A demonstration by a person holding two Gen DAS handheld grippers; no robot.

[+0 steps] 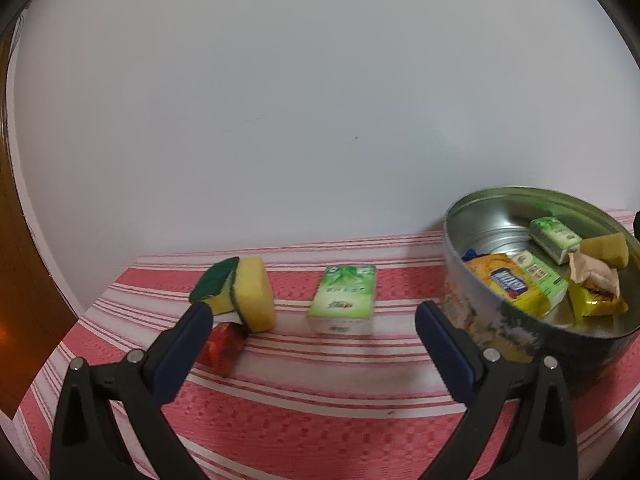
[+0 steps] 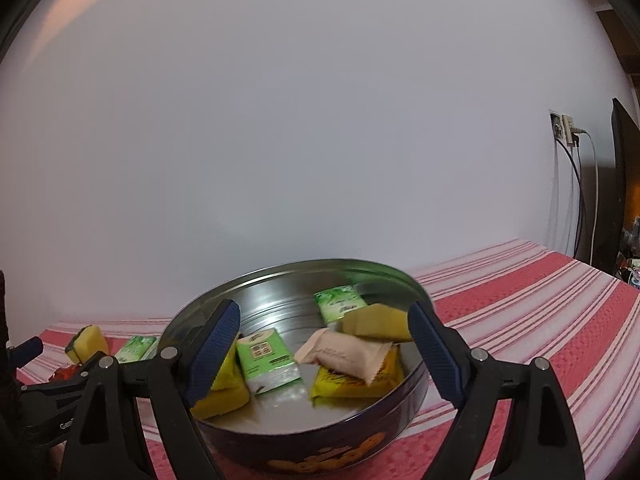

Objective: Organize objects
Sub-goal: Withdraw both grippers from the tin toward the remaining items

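Note:
A round metal tin point(image 1: 476, 224) point(image 2: 280, 432) stands on the red striped cloth. It holds green tissue packs point(image 2: 268, 360), yellow packets point(image 2: 352, 384), a beige wrapped snack point(image 2: 348, 356) and a yellow sponge point(image 2: 376, 322). On the cloth to its left lie a green tissue pack point(image 1: 342, 300), a yellow and green sponge point(image 1: 244, 292) and a red packet point(image 1: 220, 346). My left gripper point(image 1: 314, 316) is open and empty, just before the tissue pack. My right gripper point(image 2: 324, 328) is open and empty above the tin.
A white wall rises close behind the table. A wall socket with cables point(image 2: 568, 132) and a dark screen edge point(image 2: 620, 184) are at the far right. A brown door or cabinet point(image 1: 16, 240) is at the left.

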